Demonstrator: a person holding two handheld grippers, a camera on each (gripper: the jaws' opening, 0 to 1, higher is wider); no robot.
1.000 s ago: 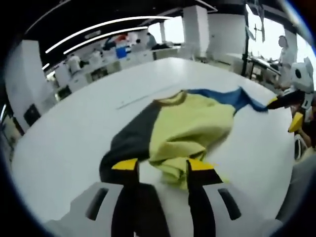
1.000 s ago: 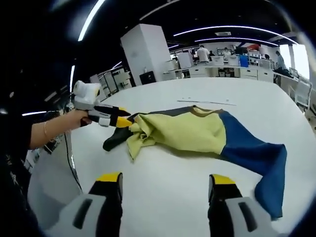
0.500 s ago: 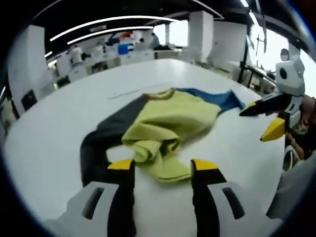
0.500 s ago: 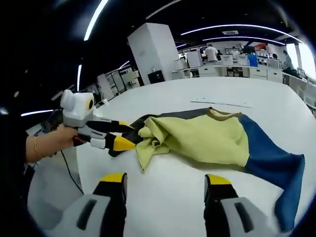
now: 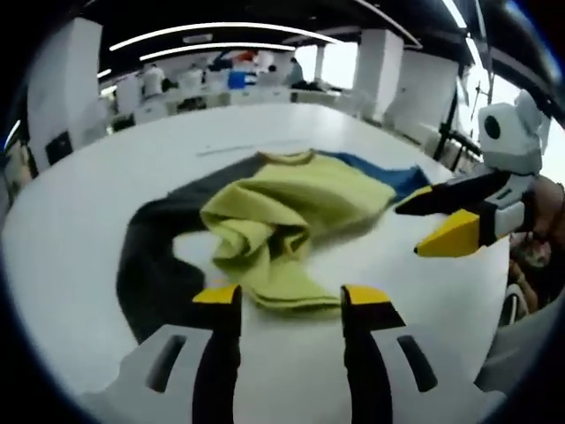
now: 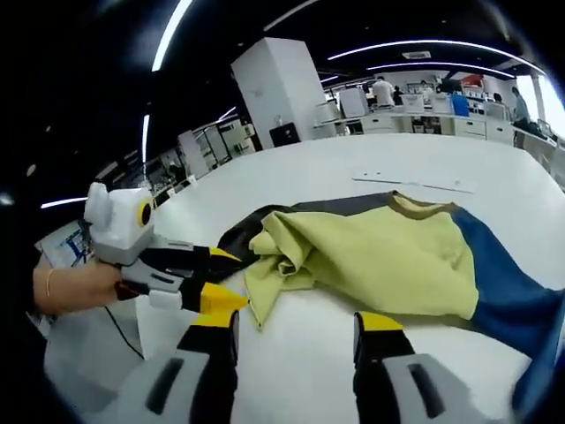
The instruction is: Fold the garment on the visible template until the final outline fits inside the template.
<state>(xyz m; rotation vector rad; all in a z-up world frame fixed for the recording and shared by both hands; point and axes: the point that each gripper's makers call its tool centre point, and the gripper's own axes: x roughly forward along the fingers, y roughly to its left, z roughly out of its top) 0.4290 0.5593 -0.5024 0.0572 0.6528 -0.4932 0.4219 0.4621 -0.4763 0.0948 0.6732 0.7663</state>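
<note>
Lying crumpled on the white table point(image 5: 79, 230), the garment point(image 5: 291, 203) shows no writing; both tools gape wide, empty.

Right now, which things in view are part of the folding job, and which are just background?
Part of the job:
- garment, yellow body with dark grey and blue sleeves, bunched on the white table
- left gripper, open
- right gripper, open

Just background:
- thin pale strip lying on the table beyond the collar
- desks and people far behind
</note>
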